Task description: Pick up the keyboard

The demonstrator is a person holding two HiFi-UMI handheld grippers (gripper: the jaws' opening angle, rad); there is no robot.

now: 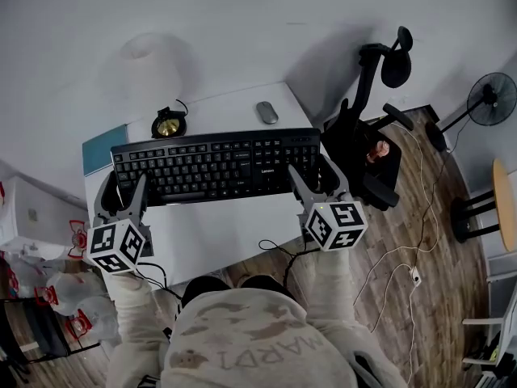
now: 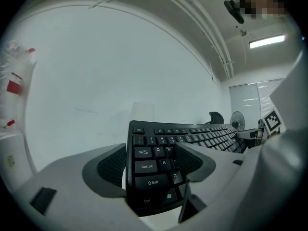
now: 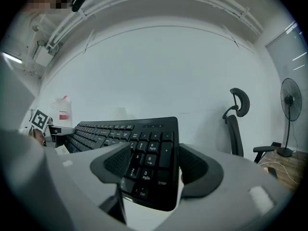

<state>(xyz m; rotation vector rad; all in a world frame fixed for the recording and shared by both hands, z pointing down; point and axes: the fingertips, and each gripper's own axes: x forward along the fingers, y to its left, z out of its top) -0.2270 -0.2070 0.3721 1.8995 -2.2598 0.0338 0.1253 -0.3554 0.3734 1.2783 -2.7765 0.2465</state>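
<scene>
One keyboard, long axis left-right across worktop, keys up. Left gripper clamps left end, right gripper right end.

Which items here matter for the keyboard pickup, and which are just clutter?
In the job: keyboard; left tool and right tool, each clamped on one end of it.

Lying about: mouse; teal pad; office chair; fan.

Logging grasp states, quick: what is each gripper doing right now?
Left gripper: closed on the left end of the keyboard.
Right gripper: closed on the keyboard's right end.
</scene>
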